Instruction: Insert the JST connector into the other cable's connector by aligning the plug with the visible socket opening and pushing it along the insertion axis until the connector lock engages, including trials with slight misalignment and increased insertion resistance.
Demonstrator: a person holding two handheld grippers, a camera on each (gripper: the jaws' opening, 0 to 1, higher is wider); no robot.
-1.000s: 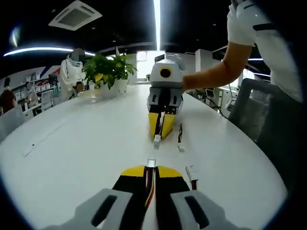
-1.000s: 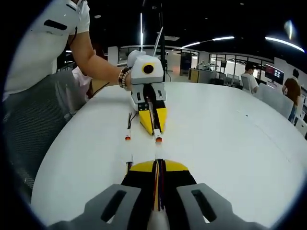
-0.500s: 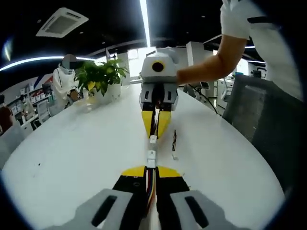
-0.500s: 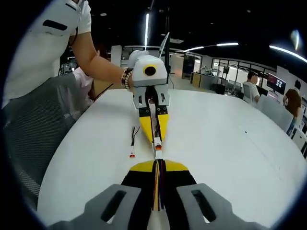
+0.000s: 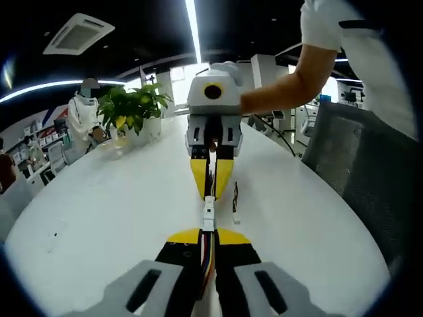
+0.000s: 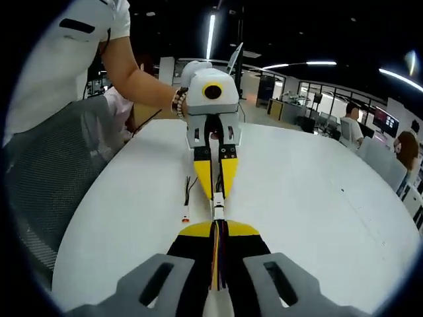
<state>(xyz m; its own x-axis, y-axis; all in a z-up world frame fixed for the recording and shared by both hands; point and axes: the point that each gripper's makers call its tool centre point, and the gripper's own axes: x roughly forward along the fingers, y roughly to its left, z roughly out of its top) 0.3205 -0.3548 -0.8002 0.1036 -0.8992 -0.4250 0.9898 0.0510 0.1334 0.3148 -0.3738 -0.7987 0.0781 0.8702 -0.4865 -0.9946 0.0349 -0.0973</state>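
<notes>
In the left gripper view my left gripper [image 5: 208, 232] is shut on a cable of coloured wires that ends in a white connector [image 5: 208, 222]. Facing it, my right gripper [image 5: 211, 195] is shut on the other cable, whose white connector [image 5: 209, 207] meets the first end to end. In the right gripper view the right gripper [image 6: 218, 228] is shut on red and black wires. The joined connectors [image 6: 217, 213] sit just past its yellow tips, directly under the left gripper [image 6: 217, 196]. I cannot tell how deep the plug sits.
A spare cable [image 5: 234, 202] lies on the white table [image 5: 106, 198] beside the grippers; it appears as the spare cable [image 6: 186, 201] in the right gripper view. A potted plant [image 5: 132, 109] stands at the far edge. A grey chair [image 5: 350, 165] and the person's arm [image 5: 291, 82] flank the table.
The two grippers have closed in on each other. The gap between the two connectors has gone and they now touch in line.
</notes>
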